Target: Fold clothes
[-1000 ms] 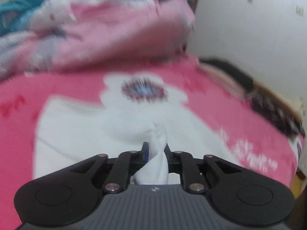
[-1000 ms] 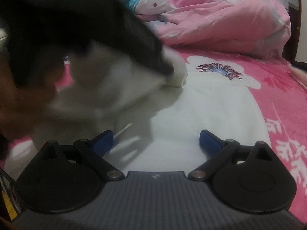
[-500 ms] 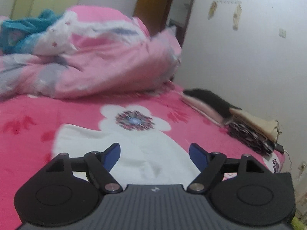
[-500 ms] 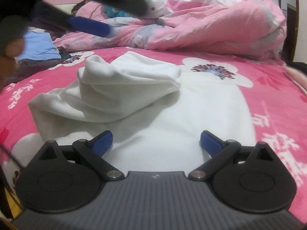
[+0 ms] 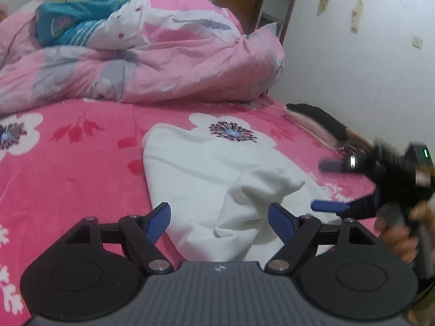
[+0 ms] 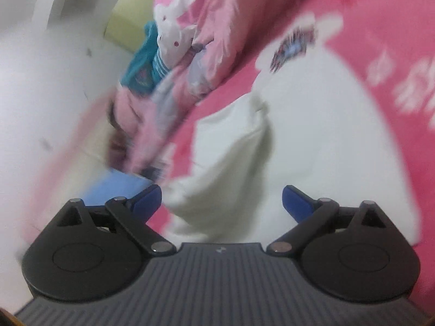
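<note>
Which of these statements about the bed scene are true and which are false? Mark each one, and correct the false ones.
1. The white garment lies on the pink bedspread. True.
2. The left gripper is clamped on the garment. False: its jaws stand apart, with cloth lying between them but not pinched.
3. A crumpled quilt is heaped at the far end of the bed. True.
4. The garment is folded into a neat square. False: it is only partly folded, with one flap bunched over its near part.
5. The right gripper is open. True.
6. The bedspread is plain, with no pattern. False: it bears white flowers and red leaves.
</note>
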`<state>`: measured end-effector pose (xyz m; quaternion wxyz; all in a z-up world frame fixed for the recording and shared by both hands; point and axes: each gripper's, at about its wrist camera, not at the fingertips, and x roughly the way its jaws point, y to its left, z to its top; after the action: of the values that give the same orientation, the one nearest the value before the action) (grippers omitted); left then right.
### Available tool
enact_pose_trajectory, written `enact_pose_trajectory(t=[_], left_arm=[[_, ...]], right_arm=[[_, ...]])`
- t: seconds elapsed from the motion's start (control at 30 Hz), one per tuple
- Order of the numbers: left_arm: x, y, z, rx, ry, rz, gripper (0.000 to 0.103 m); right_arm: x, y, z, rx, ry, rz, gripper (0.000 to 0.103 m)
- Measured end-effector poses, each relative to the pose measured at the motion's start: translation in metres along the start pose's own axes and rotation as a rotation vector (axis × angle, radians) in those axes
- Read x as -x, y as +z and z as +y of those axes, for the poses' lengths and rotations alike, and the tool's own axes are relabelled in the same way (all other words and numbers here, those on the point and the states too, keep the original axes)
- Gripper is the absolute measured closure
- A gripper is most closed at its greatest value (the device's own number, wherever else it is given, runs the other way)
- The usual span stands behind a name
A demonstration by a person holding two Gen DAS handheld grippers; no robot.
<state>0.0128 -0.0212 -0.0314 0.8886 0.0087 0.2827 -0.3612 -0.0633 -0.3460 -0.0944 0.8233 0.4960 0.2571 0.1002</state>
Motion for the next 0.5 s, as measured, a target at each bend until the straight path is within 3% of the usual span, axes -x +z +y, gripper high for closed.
enact_pose_trajectory(t=[0.17,0.3,0.47,0.5], left_arm=[[-0.029,0.005,-0.013,-0.117,-0.062,-0.003,0.024],[-0.057,0.006,-0.026,-0.193,-0.116,0.029,0.030],[-0.076,0.004,-0.039,-0.170,-0.116,0.082,0.059],[-0.075,0.003,-0.041,-0.151,-0.125,0.086,0.070]], right_arm=[[-0.014,0.000,-0.007,-0.226,0.077,0.016,0.014],[-0.028,0.005,-0.009,-0.278,0.028,0.039,0.019],[-0.032,0.014,-0.016,-0.292,0.007,0.036,0.021],[-0.031,0.014,-0.019,-0.297,0.011,0.038,0.021]])
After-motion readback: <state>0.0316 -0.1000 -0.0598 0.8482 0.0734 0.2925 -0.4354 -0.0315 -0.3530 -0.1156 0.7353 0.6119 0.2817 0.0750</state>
